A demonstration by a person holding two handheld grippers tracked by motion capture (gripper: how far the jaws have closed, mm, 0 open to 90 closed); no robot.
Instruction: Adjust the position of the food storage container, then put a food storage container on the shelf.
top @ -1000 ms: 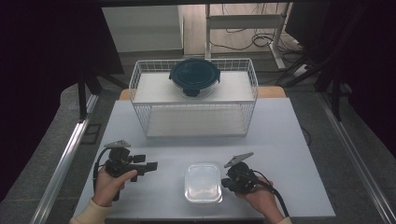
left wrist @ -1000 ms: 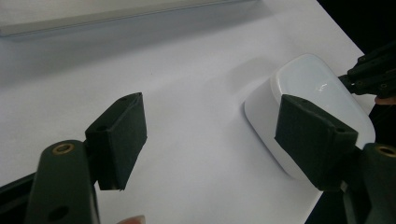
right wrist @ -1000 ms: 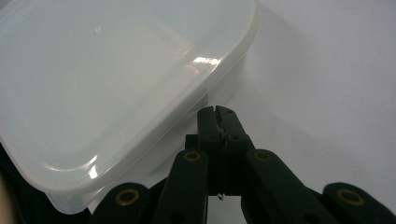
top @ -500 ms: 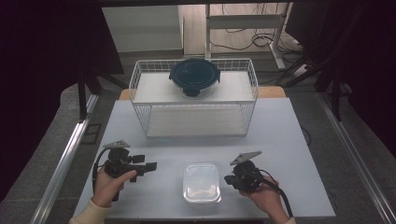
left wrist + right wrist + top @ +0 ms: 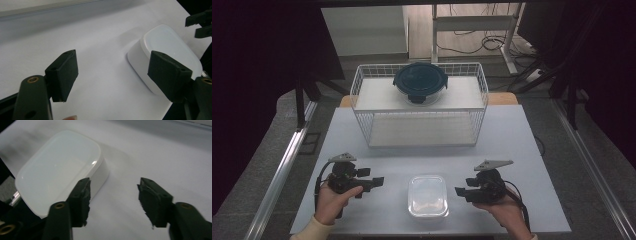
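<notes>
Currently, notes from beside the tabletop:

Work in hand: handling of the white lidded box, which sits flat near the front edge of the tabletop, between the two tools.

Right tool: jaws apart, nothing between them. They have just been opening, and the box lies just beside the tool, not touched. In the right gripper view the box sits off to the left of the jaws.

Left tool: jaws wide apart, empty, near the box on its other side. In the left gripper view the box lies ahead and to the right, partly behind one jaw.

Progress (my judgement): box set down and released, lid seated; what is left looks like a fresh grasp or a move toward the rack.

Surroundings: white wire basket at the back of the tabletop, well apart from the box; a round container with dark lid rests on top of it.

Obstacles: none between tools and box; the wire basket's front wall would hinder a low carry backwards.
</notes>
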